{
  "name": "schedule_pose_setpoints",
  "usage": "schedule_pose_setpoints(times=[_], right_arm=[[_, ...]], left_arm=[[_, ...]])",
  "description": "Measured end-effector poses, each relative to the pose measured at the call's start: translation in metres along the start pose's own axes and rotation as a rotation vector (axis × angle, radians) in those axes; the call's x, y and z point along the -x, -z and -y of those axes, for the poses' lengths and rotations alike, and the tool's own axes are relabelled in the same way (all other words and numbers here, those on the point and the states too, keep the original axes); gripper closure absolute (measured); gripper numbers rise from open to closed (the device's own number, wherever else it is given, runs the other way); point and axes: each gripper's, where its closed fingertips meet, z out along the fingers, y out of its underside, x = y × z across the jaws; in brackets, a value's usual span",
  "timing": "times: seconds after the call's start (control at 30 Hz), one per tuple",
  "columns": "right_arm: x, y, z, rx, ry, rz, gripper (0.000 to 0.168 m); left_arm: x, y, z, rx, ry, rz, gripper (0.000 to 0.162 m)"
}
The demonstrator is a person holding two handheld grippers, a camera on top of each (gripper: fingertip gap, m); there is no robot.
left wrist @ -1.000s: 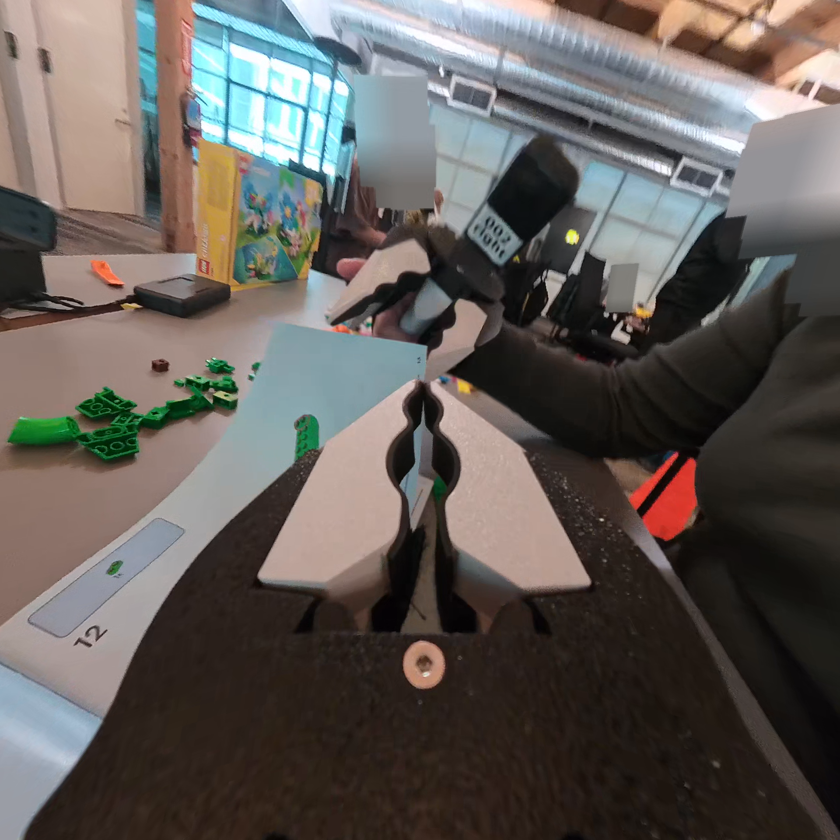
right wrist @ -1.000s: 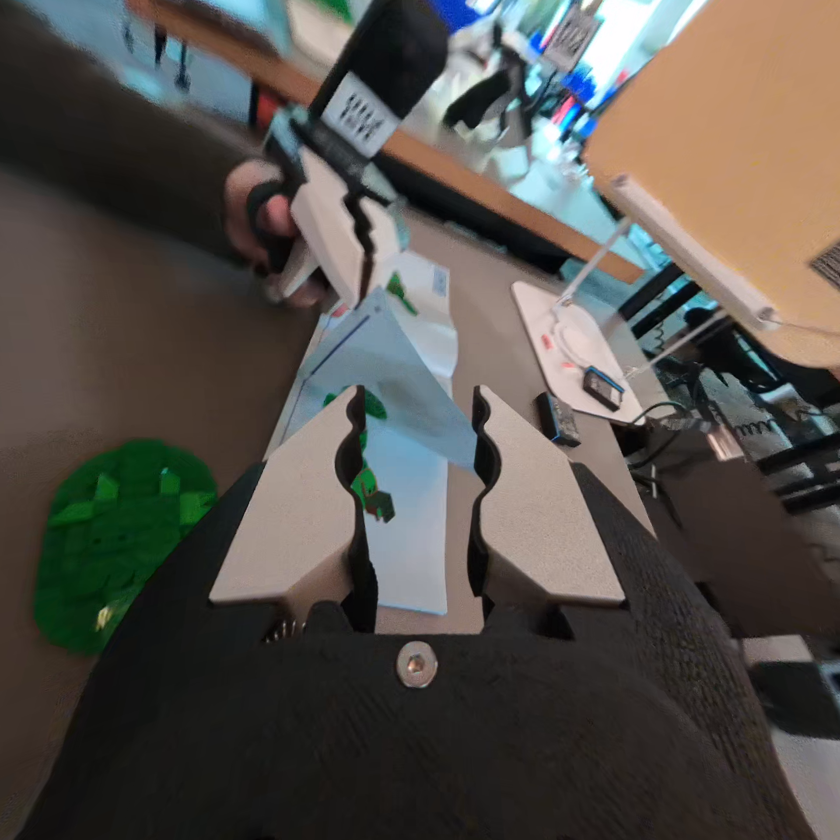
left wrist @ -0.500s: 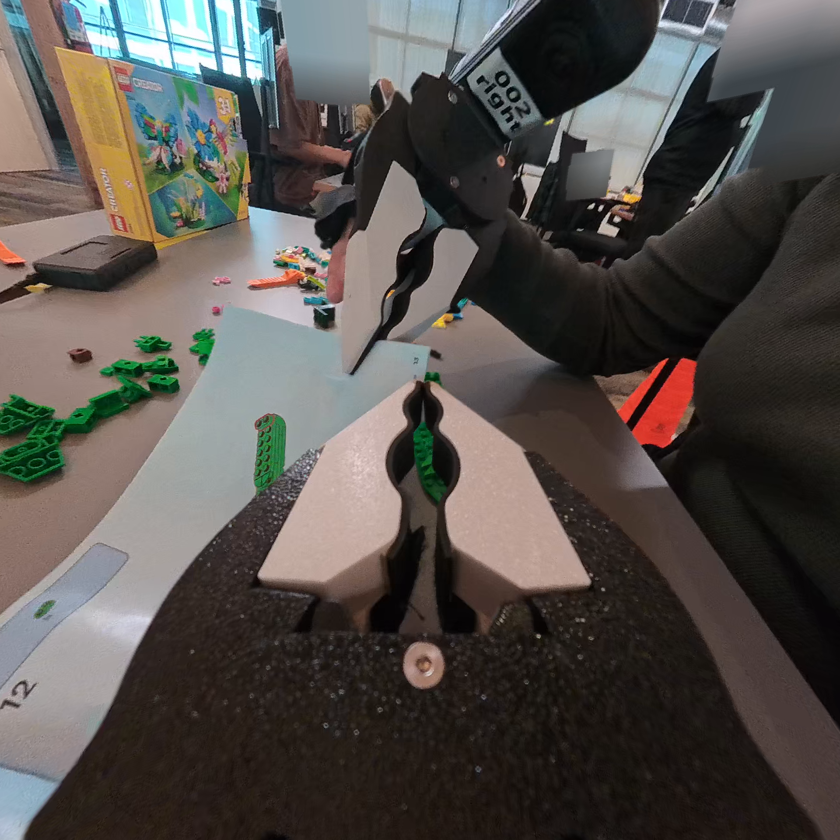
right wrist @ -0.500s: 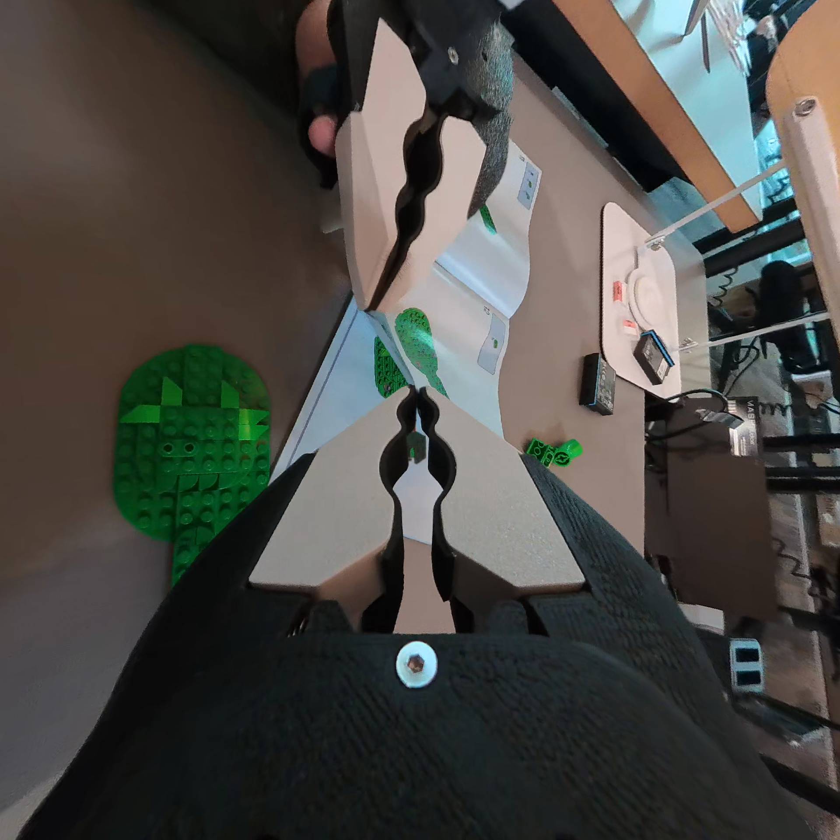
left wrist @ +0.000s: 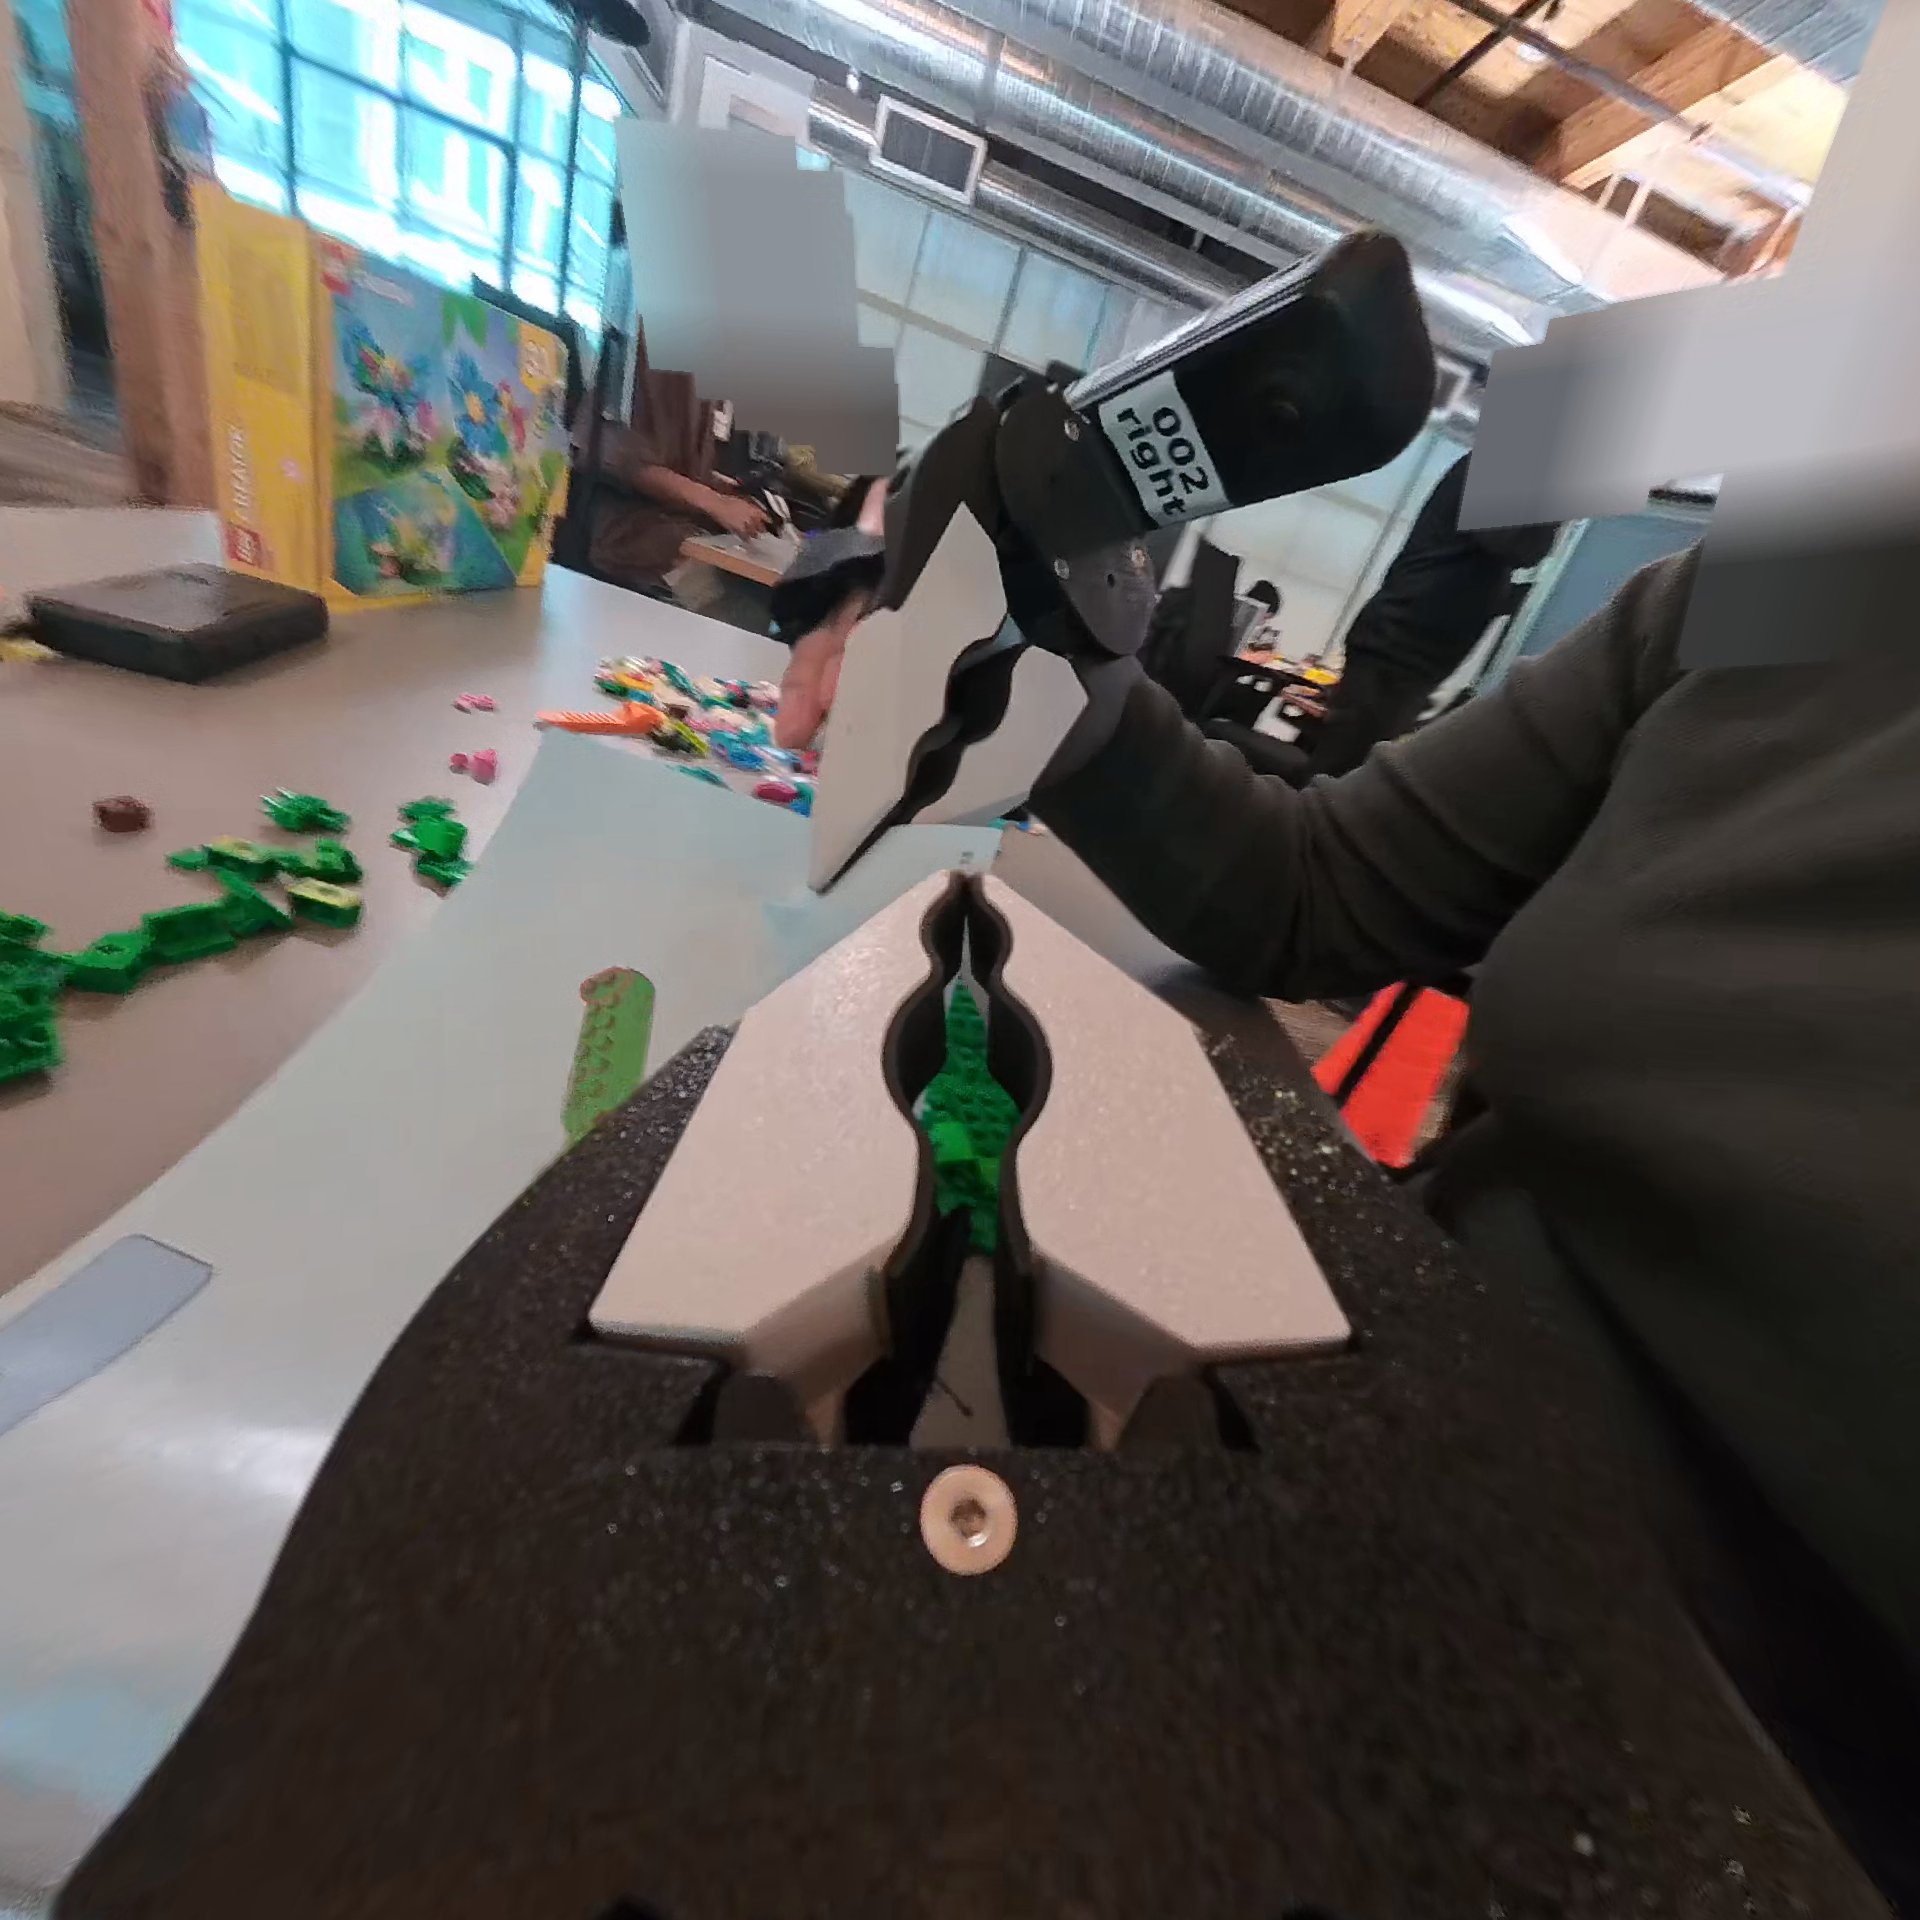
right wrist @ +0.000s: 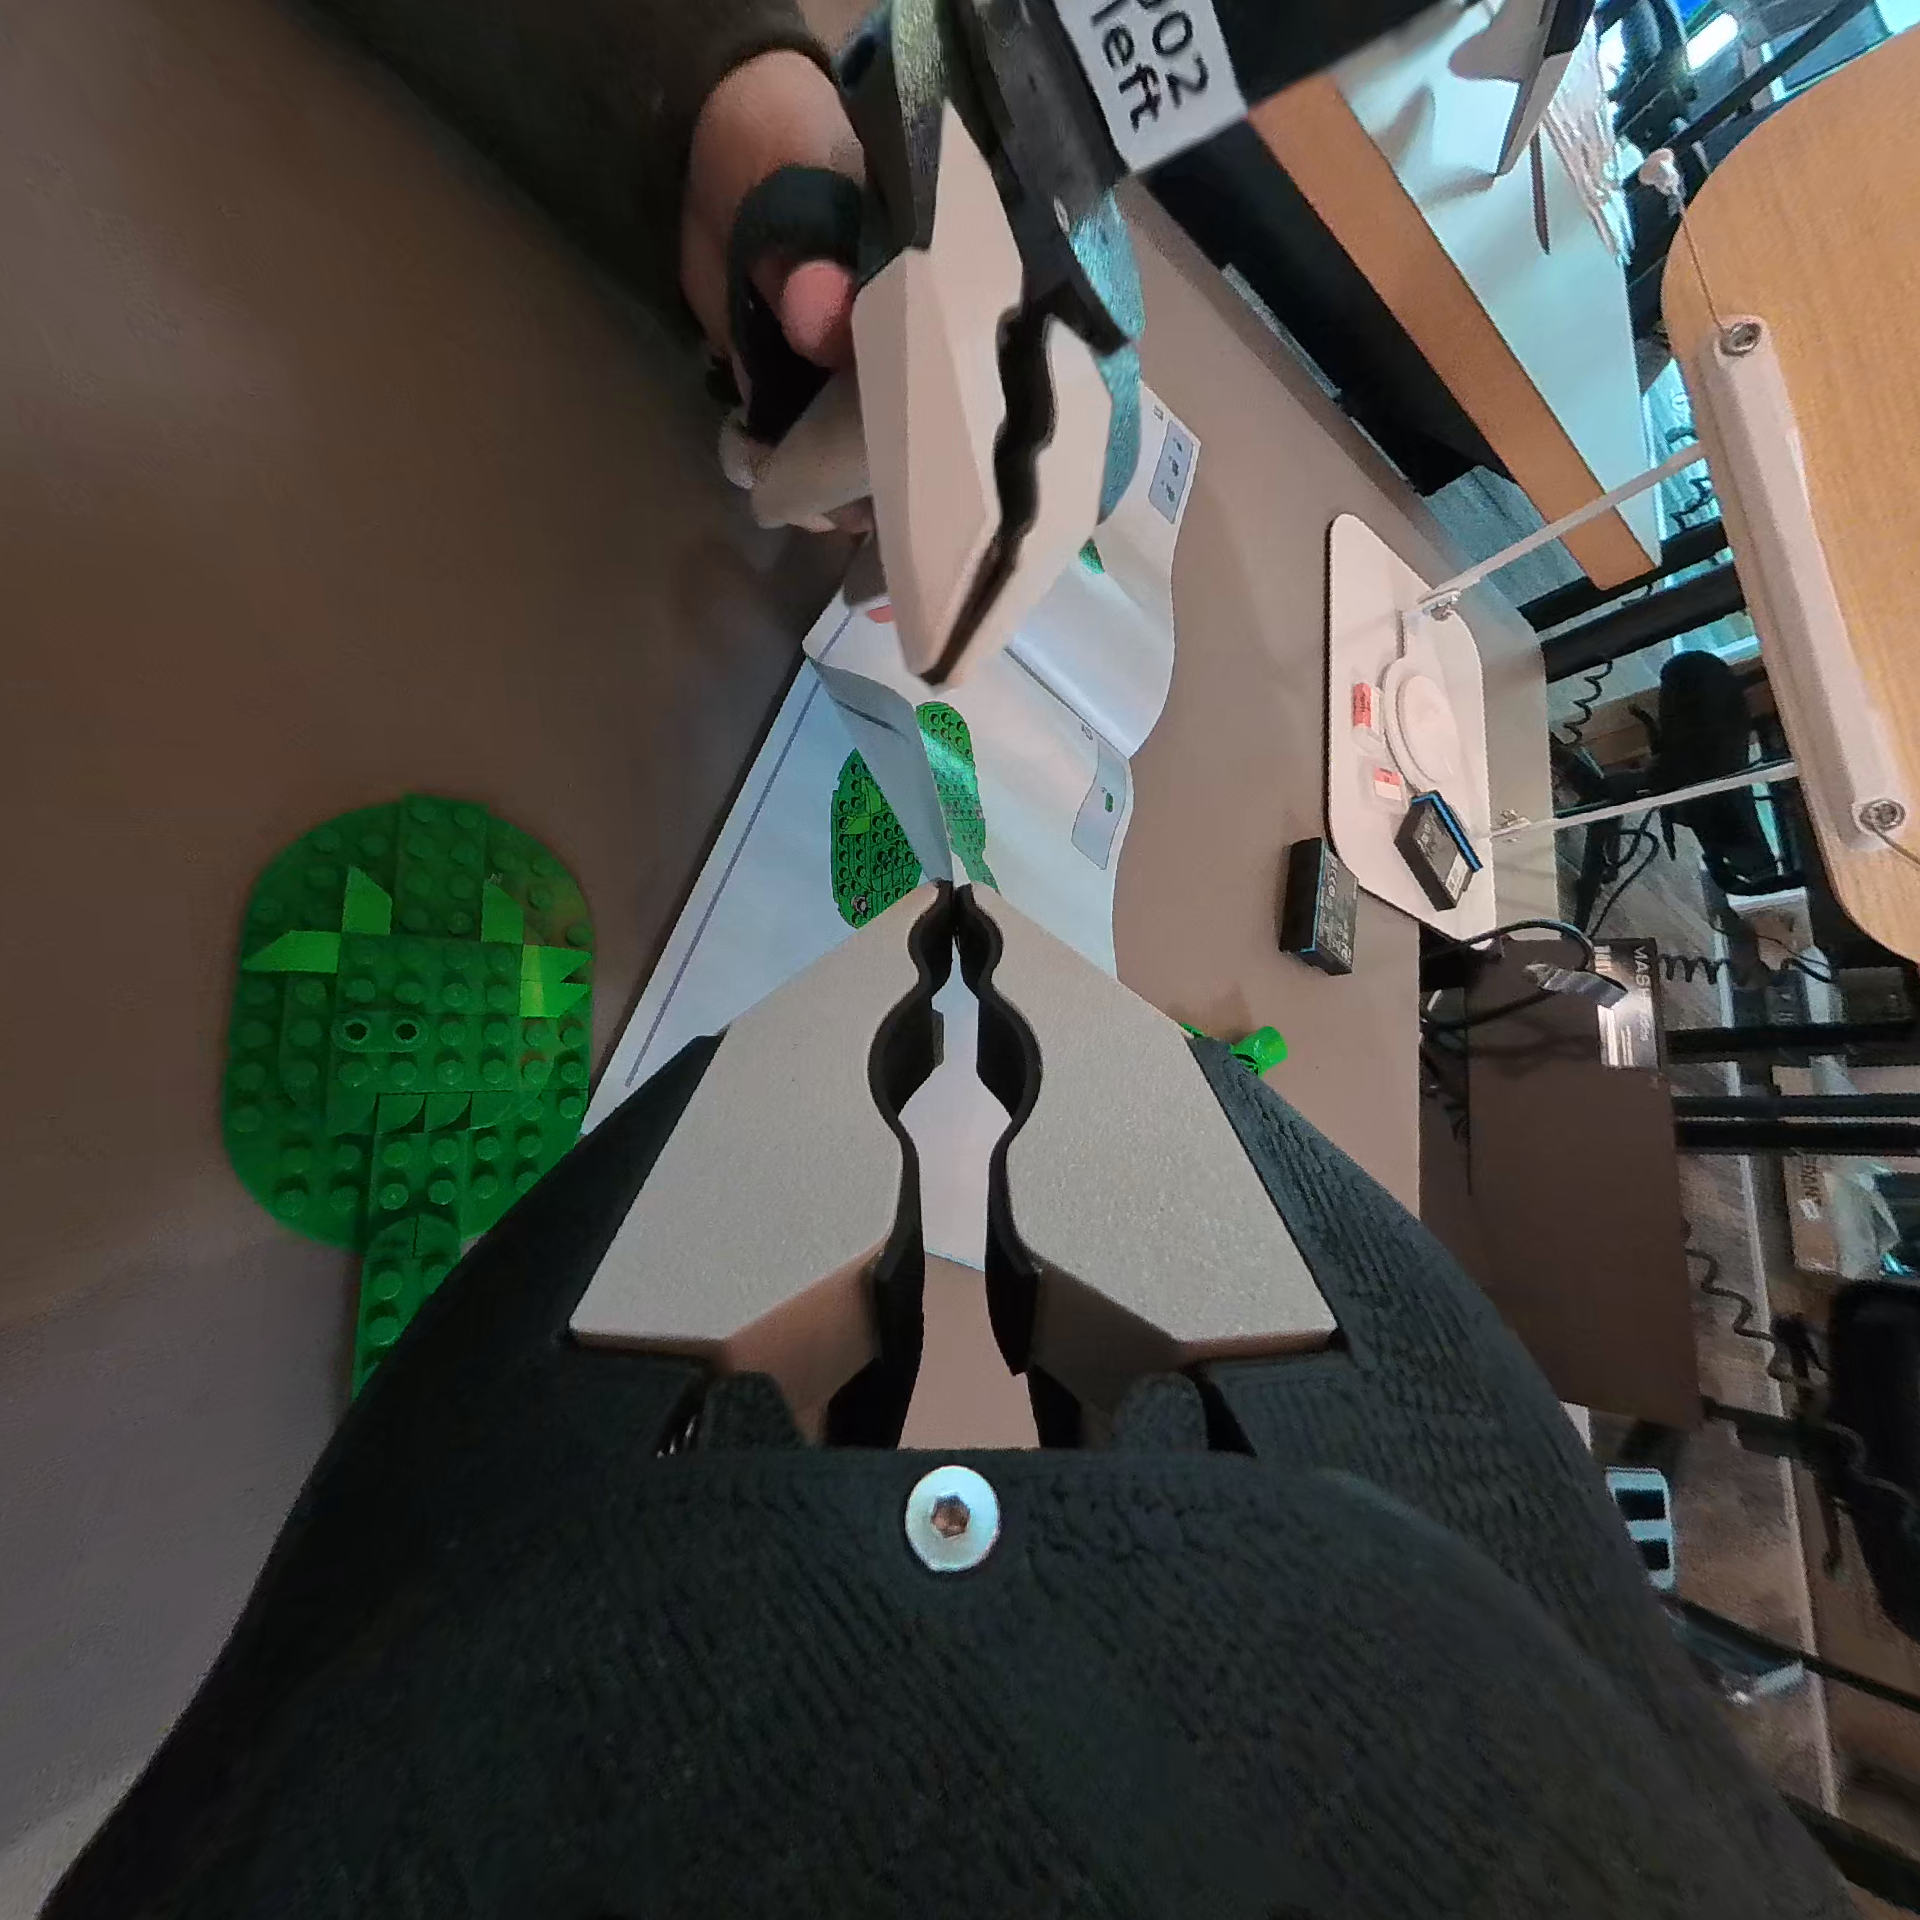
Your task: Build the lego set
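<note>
Page now pinched (both grippers closed).

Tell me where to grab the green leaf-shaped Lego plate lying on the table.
Probably by its narrow stem, from above, tongs straddling its long sides. The green plate lies flat on the table, studs up; its rounded body looks too wide to span, and the stem is the only slim part.

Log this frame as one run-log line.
stage: turning booklet page | left gripper: shut on page | right gripper: shut on same page | green build: on table, untouched
</note>
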Motion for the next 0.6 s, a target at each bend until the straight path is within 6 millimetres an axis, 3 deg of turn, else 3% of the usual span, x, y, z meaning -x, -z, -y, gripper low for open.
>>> schedule_pose_setpoints(times=[0.2, 0.37, 0.6], right_arm=[[0.002, -0.001, 0.002, 0.002, 0.014, 0.007, 0.168], [0.004, -0.004, 0.0, 0.031, 0.031, 0.012, 0.168], [0.005, -0.004, 0.002, 0.018, 0.024, 0.017, 0.168]], left_arm=[[-0.003, -0.002, 0.005, 0.02, -0.309, 0.138, 0.152], [-0.005, -0.006, 0.0, 0.043, -0.293, 0.116, 0.162], [-0.004, -0.007, -0.006, 0.06, -0.248, 0.093, 0.162]])
